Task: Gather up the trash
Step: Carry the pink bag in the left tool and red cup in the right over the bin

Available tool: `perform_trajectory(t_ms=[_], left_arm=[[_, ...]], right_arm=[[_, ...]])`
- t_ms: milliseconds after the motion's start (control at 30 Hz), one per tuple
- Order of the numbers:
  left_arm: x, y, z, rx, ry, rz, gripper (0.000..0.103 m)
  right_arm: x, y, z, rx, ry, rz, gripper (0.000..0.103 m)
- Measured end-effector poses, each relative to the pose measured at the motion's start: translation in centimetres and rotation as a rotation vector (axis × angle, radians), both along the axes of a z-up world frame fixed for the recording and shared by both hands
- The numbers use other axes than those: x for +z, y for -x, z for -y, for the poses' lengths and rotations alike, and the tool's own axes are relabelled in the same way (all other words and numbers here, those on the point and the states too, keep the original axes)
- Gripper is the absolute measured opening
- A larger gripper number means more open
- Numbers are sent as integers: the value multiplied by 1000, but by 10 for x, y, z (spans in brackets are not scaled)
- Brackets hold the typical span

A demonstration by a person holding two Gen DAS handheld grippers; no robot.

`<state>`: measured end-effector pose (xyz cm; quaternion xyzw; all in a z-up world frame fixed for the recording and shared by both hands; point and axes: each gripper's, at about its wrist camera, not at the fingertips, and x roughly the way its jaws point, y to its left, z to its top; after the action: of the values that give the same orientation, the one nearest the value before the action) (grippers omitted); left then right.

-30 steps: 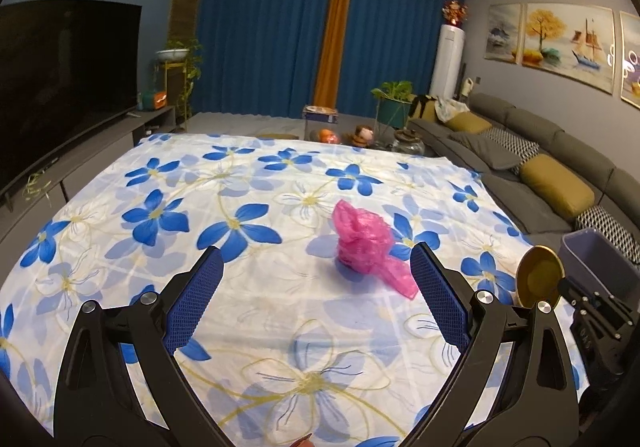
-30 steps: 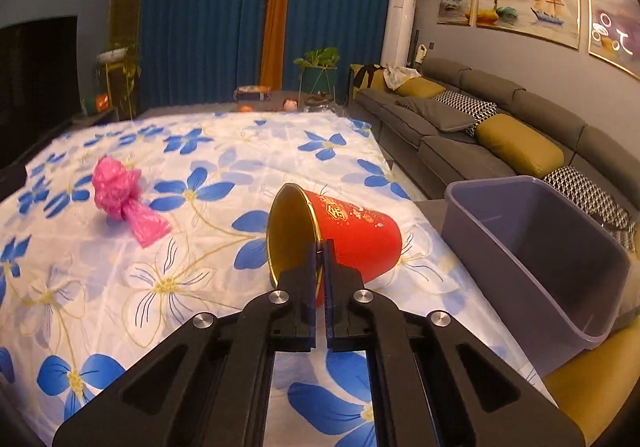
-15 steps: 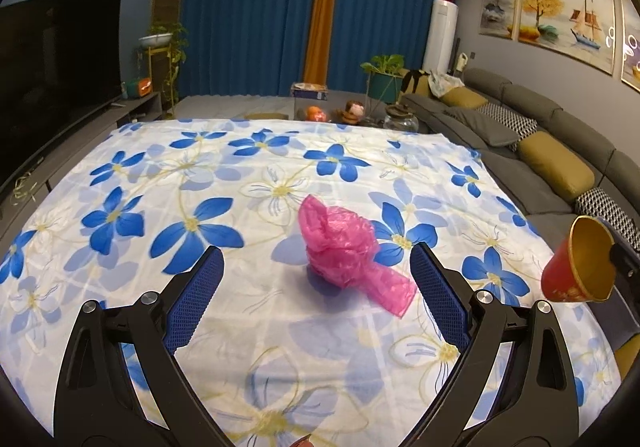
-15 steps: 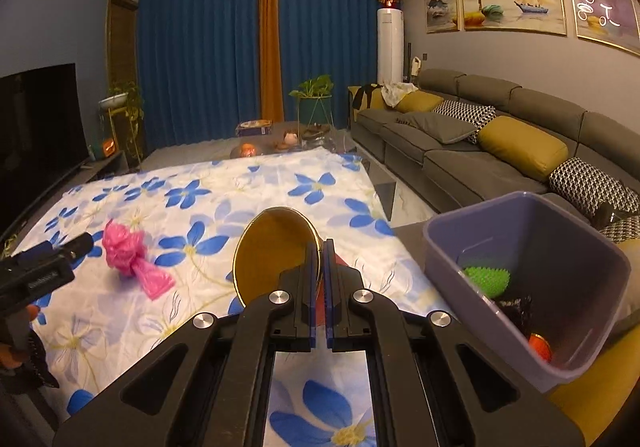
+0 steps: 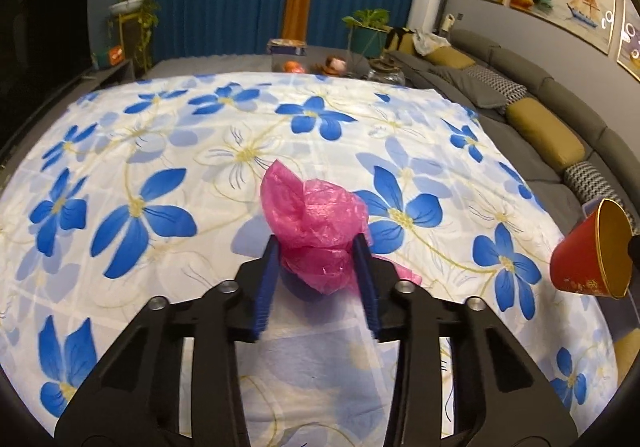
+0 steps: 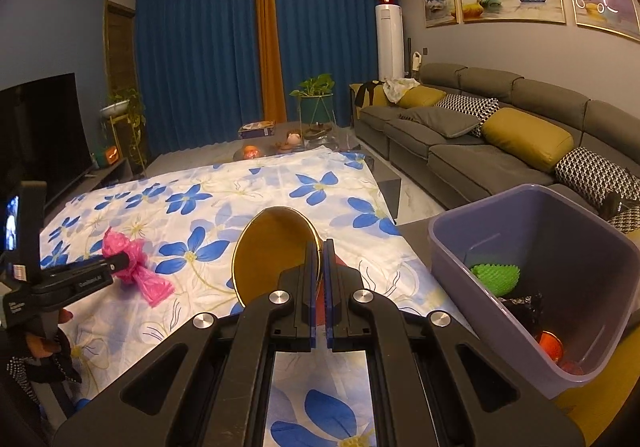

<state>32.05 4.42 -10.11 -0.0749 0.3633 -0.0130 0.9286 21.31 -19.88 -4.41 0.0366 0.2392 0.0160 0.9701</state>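
A crumpled pink plastic bag [image 5: 316, 219] lies on the flowered tablecloth [image 5: 160, 151]. My left gripper [image 5: 318, 267] is shut on its lower part; it also shows in the right wrist view [image 6: 116, 267] with the pink bag [image 6: 136, 271]. My right gripper [image 6: 320, 267] is shut on the rim of a red paper cup with a gold inside [image 6: 276, 251], held above the table's right side; the cup shows in the left wrist view [image 5: 588, 255] too. A grey-purple bin [image 6: 532, 259] stands right of the cup.
The bin holds a green spiky thing [image 6: 496, 277], dark wrappers and an orange item [image 6: 552, 343]. A grey sofa [image 6: 480, 139] with yellow cushions runs along the right. A TV [image 6: 40, 135] is on the left, a low table with clutter [image 6: 280, 139] beyond.
My left gripper moved forward and closed on the pink bag. My right gripper lifted the cup higher and nearer the bin.
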Motion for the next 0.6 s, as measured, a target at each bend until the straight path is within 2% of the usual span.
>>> perform_trajectory(t_ms=[167, 600], left_arm=[[2, 7, -1, -14, 26, 14, 23], [48, 72, 14, -57, -13, 152, 22]], right_arm=[[3, 3, 0, 8, -9, -1, 4], [20, 29, 7, 27, -24, 27, 4]])
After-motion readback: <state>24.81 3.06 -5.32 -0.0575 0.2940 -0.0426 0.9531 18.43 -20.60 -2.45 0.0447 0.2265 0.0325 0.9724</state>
